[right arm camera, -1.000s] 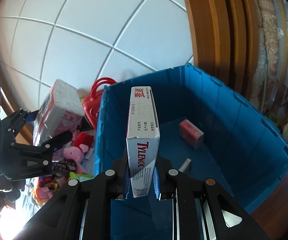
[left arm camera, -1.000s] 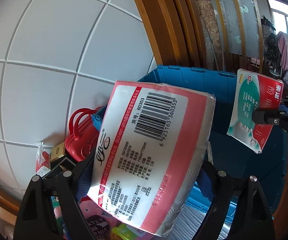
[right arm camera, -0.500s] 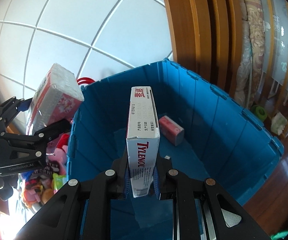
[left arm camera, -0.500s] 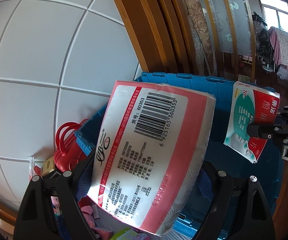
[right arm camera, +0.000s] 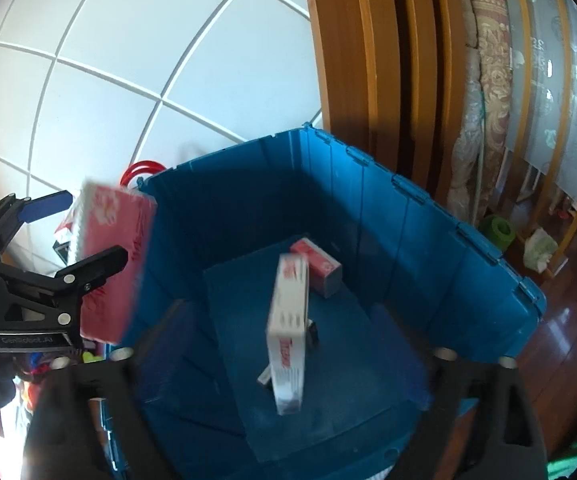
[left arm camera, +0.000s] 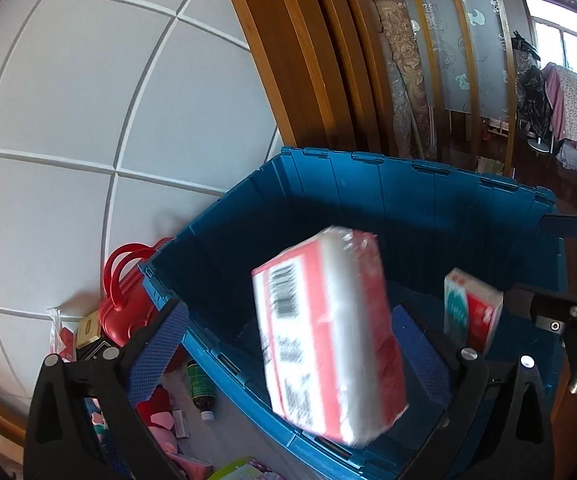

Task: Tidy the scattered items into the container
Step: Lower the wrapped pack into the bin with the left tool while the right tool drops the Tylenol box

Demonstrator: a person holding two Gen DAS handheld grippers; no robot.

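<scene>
Both jaws opening over the blue container (left arm camera: 368,184): the tissue pack (left arm camera: 328,332) drops clear of the left gripper (left arm camera: 292,344), the medicine box (right arm camera: 288,332) clear of the right gripper (right arm camera: 284,360).

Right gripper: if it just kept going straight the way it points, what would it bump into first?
Probably the medicine box dropping between its opening fingers, and after that the floor of the blue bin. Depth is hard to judge here.
</scene>
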